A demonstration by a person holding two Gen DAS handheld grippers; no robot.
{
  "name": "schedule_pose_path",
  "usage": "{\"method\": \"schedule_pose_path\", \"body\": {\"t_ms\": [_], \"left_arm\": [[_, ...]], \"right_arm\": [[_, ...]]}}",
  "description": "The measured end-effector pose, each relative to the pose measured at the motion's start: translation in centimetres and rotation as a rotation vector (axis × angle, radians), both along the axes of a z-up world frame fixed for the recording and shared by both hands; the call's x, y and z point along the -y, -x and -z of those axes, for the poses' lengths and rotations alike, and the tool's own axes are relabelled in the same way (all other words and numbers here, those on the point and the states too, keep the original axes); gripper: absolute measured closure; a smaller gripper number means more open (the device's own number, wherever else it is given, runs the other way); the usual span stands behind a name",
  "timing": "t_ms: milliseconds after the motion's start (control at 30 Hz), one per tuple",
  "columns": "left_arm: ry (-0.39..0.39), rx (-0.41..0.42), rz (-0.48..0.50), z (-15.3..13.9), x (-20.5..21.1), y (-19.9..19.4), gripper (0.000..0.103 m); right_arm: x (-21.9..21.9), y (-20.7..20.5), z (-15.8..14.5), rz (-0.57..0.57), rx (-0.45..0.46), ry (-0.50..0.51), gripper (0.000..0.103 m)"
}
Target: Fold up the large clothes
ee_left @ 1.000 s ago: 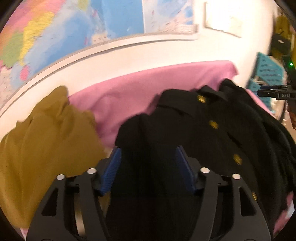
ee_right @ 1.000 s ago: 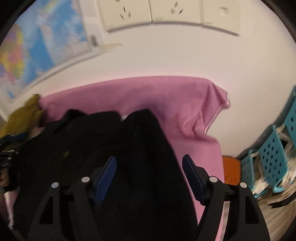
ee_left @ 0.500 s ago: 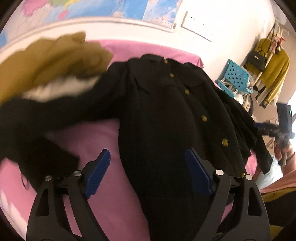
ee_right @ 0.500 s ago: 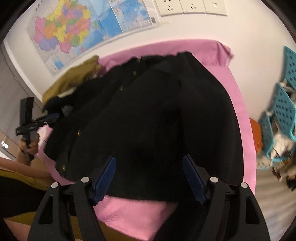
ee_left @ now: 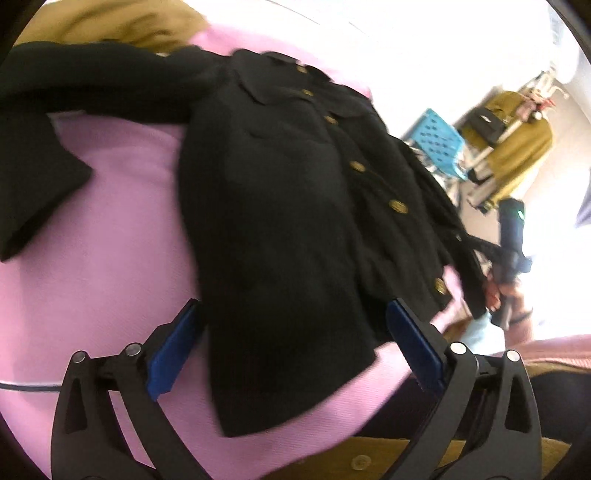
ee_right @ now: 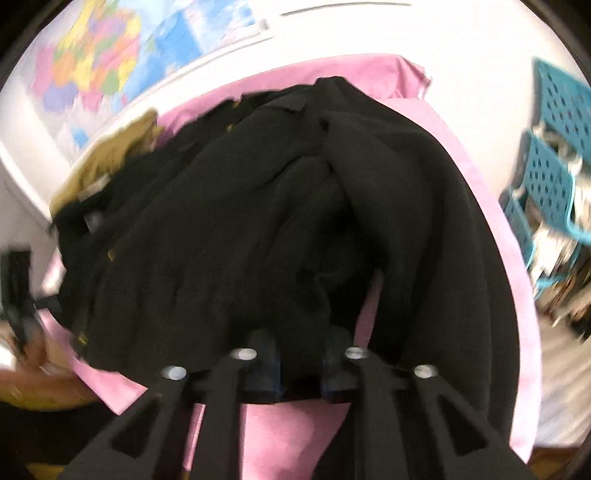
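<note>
— Starting with the left wrist view: why is the black coat (ee_left: 280, 206) laid as it is?

— It is spread button-side up over the pink cover (ee_left: 103, 236), collar towards the wall, so that its outline can be read for folding. One sleeve is flung out to the left; the hem is brought to the near edge. A mustard garment (ee_left: 122, 22) is left bunched beyond the collar, out of the way.

— And the left gripper (ee_left: 291, 350)?

— Its jaws have just been opening and are now spread wide, with the hem lying between them but pressed by neither pad. It is judged that the cloth has been let go there, or is about to be taken afresh.

— In the right wrist view?

— The coat (ee_right: 295, 206) is seen rumpled on the cover (ee_right: 491, 206), its near edge gathered upward. The right gripper (ee_right: 299, 365) has just been closing; its jaws are drawn nearly together, pinching a fold of the black cloth, seemingly so that this side can be lifted and carried over. Blue crates (ee_right: 554, 147) are stacked at the right.
</note>
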State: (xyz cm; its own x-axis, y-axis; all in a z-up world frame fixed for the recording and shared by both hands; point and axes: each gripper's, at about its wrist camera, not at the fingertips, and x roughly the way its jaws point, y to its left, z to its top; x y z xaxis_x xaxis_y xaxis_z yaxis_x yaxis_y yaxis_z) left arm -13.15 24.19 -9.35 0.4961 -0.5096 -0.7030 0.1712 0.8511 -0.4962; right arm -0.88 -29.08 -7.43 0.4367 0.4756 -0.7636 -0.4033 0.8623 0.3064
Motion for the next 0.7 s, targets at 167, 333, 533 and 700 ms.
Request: {"method": "schedule_pose_path", "body": {"t_ms": [167,333,533,700], "left_arm": [[0.048,0.040,-0.069,-1.3,-0.5,0.5,0.092],[0.111,0.170,-0.069,-6.1,-2.2,3.5,0.092],[-0.085,0.019,0.040,-3.3,0.7,3.4,0.079],[-0.229,0.049,0.015,-3.9,1.5,3.7,0.035]], "right_arm": [[3.3,1.9,-3.6,-0.050,-0.015,-0.378,0.094],[6.8,5.9,-6.8,-0.068,0.078,-0.525,0.095],[7.7,4.6,-1.1,0.008,-0.118,-0.340,0.078],[9.0,4.6,0.0,0.054,-0.135,-0.287,0.049]]}}
